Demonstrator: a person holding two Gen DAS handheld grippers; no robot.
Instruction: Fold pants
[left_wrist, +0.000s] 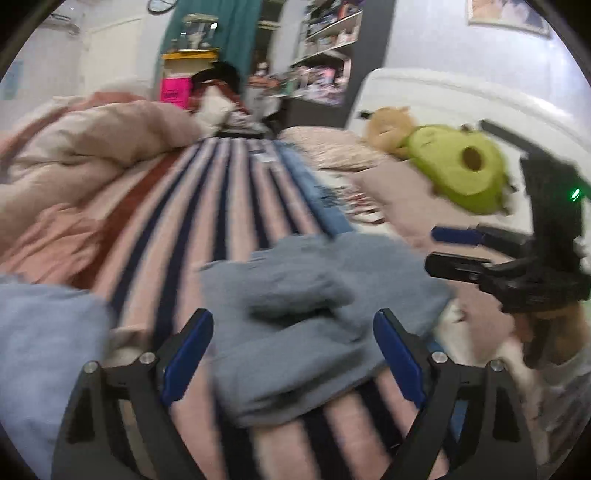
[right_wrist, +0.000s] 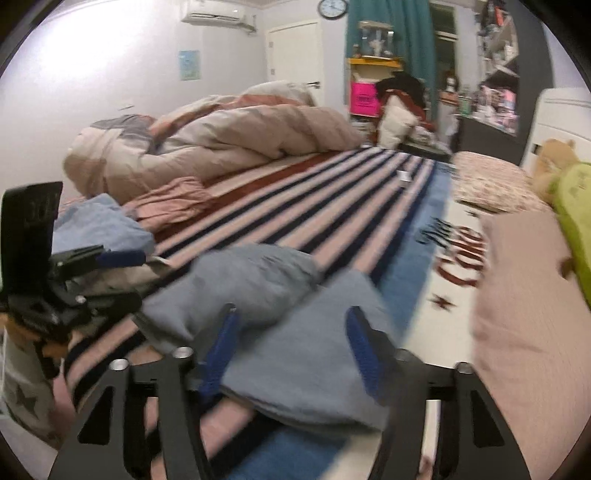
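The grey-blue pants (left_wrist: 314, 317) lie bunched on the striped bedspread (left_wrist: 221, 206), just ahead of my left gripper (left_wrist: 293, 325). Its jaws are wide open, above the near edge of the cloth. My right gripper (left_wrist: 439, 249) shows at the right of the left wrist view, fingers open. In the right wrist view the pants (right_wrist: 288, 317) lie between and under the open right gripper (right_wrist: 291, 325). My left gripper (right_wrist: 122, 273) shows at the left there, open. The frames are motion-blurred.
A rumpled beige duvet (right_wrist: 221, 144) fills the bed's far left. A light-blue garment (right_wrist: 99, 225) and pink cloth (right_wrist: 173, 203) lie at the left. A green plush toy (left_wrist: 461, 173) and pillows (right_wrist: 495, 181) lie at the right. Shelves and a chair stand beyond the bed.
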